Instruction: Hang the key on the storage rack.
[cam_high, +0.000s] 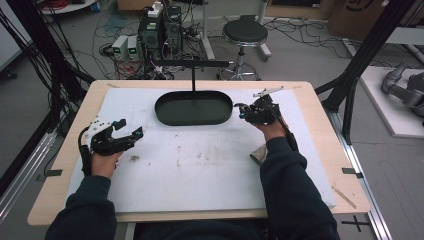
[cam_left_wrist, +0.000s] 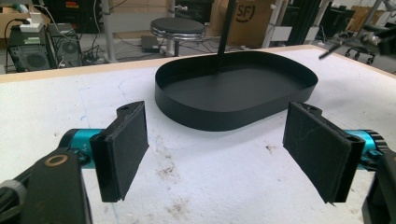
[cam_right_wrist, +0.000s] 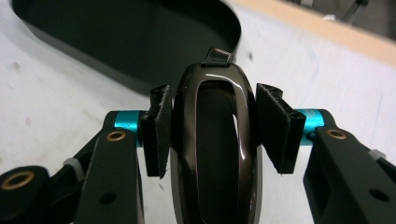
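We see the right gripper (cam_right_wrist: 212, 135) with its jaws closed on a glossy dark brown oval object (cam_right_wrist: 215, 149), possibly a sunglasses lens or a case; we cannot tell which. Its lower end is cut off by the bottom edge of the right gripper view. In the high view this gripper (cam_high: 245, 111) sits just beside the right end of the black oval tray (cam_high: 193, 119), the right forearm reaching forward over the white mat (cam_high: 200, 165).

The left gripper (cam_left_wrist: 215, 149) has its jaws spread wide apart with nothing between them, its pads facing the tray (cam_left_wrist: 233, 116) across bare mat. In the high view it (cam_high: 131, 129) hovers near the mat's left side, well apart from the tray, the hand (cam_high: 102, 150) angled inward. A thin black post (cam_high: 193, 80) rises from the tray's far side.
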